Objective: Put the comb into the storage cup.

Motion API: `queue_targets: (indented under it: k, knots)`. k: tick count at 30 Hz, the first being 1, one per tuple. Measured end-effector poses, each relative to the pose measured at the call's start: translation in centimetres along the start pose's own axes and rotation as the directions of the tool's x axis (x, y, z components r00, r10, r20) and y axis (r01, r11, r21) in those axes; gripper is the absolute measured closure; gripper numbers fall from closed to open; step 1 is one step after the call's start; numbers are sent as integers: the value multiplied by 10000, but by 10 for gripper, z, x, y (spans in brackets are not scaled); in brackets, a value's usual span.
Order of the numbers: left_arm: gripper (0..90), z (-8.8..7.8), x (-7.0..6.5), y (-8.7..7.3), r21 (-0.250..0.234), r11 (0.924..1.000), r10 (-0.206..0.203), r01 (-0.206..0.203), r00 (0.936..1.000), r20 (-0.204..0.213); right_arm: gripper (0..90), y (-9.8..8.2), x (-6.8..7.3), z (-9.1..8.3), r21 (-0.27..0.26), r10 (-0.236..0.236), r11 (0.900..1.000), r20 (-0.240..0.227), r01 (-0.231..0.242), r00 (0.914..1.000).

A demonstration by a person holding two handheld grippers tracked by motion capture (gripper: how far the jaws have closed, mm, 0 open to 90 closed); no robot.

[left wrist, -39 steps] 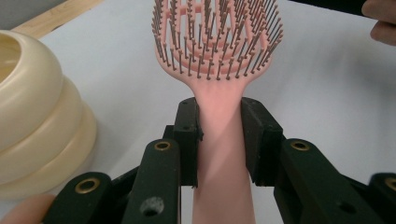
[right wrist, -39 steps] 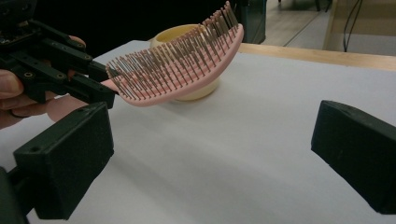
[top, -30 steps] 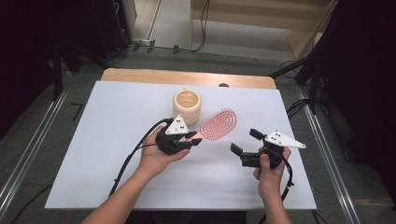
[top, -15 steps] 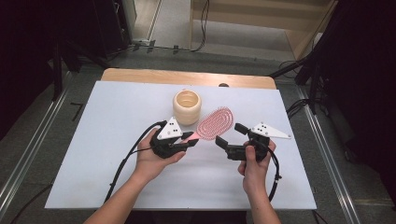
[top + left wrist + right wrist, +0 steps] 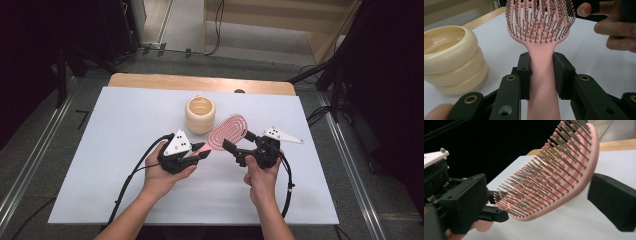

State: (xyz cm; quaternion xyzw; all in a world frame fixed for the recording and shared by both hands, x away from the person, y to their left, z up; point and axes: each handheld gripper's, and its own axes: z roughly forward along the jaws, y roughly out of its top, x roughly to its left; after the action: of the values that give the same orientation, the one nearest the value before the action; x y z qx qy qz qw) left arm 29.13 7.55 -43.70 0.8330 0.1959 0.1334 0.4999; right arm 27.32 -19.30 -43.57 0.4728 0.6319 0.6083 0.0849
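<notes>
White tabletop [image 5: 125,165], dark surround. Your left gripper [image 5: 541,72] pinches pink hairbrush [image 5: 541,30] by handle, pads tight on both sides; brush head projects beyond jaws, bristles up, lifted off table. Your right gripper [image 5: 536,192] spread wide, one jaw on each side of brush head, pads not touching it. Cream ribbed cup [image 5: 200,114] just beyond left gripper, beside brush head.

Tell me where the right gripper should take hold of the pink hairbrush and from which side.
Grip the head of the pink hairbrush across its two long edges, probably coming from the handle-free side. The left gripper already clamps the narrow handle, so that part is taken. The right gripper has its jaws open around the head; closing on the rim would avoid the bristles.
</notes>
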Motion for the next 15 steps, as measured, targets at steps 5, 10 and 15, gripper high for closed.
queue_targets:
  k: [5, 10, 15]
  knots:
    - [700, 1, -3, -2, -97, 9999, 42, -42, 10000, -76, 74, -2, -1, 4, 81, 312, 9995, -90, -312, 9995]
    - [700, 3, -5, -3, -184, 9998, 95, -97, 9999, -103, 128, -3, -2, 6, 162, 754, 9970, -185, -751, 9970]
    - [700, 5, -8, -4, -201, 9997, 133, -136, 9998, -129, 206, -4, -1, 6, 69, 1056, 9944, -213, -1055, 9942]
